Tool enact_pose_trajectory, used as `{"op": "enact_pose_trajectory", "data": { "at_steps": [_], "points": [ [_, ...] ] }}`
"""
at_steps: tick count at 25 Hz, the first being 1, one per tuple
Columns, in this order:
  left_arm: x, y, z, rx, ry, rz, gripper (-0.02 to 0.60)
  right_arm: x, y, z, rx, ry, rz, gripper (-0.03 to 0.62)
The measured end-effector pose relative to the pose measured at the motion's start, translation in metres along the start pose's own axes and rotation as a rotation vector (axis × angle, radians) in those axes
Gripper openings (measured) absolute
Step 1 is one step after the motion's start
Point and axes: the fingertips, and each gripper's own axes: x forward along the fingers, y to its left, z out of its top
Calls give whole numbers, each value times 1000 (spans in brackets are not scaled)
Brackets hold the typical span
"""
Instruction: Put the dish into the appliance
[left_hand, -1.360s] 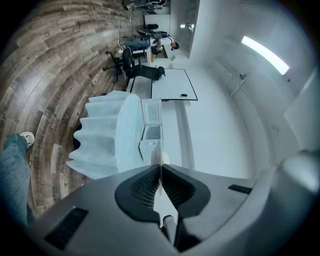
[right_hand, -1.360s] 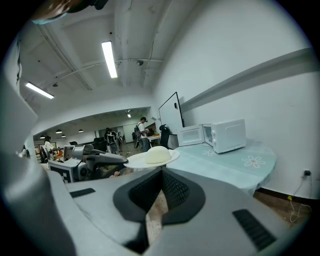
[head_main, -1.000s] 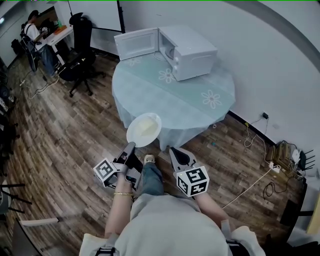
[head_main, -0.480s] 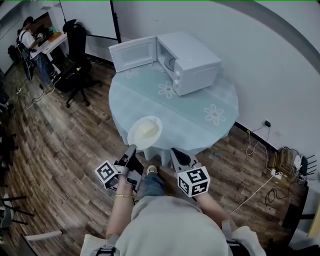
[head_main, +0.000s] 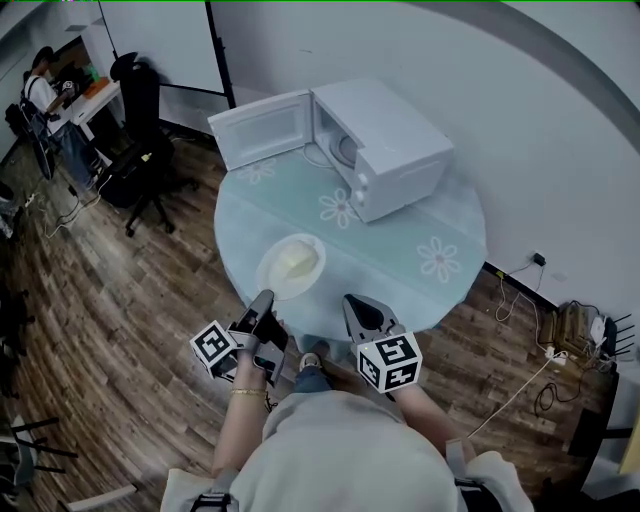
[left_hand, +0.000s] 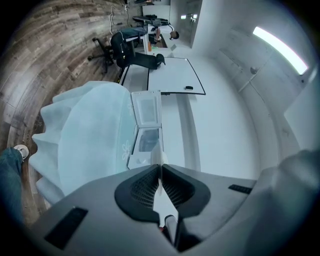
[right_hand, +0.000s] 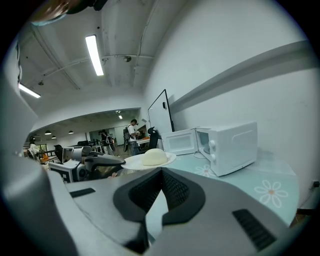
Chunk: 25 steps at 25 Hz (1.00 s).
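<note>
Square black-and-white markers on left gripper and right gripper

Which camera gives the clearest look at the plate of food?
The head view: the whole plate shows from above, food on it. The right gripper view shows it side-on; the left gripper view only its rim, edge-on between the fingers.

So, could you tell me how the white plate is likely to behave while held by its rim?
The plate looks stiff, probably ceramic, so it should not flex. Gripped only at one edge by the left gripper, it may tilt. The pale mound on it lies loose and could slide.
</note>
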Motion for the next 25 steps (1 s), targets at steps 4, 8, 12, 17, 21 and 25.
{"op": "enact_pose_trajectory", "data": {
  "at_steps": [4, 8, 12, 17, 21, 25],
  "points": [
    [27, -2, 22, -1, 18, 0, 31, 30, -7, 13, 3, 2, -3, 5],
    [53, -2, 44, -1, 35, 7, 31, 59, -15, 26, 6, 2, -12, 5],
    [78, -2, 66, -4, 53, 10, 31, 88, -21, 36, 9, 8, -20, 5],
    [106, 5, 85, -17, 82, 9, 31, 117, -31, 41, 18, 12, -40, 5],
    [129, 12, 100, -22, 103, 14, 31, 139, -40, 44, 24, 19, -55, 5],
    [156, 19, 114, -26, 124, 13, 31, 163, -50, 49, 27, 22, -70, 5]
  ]
}}
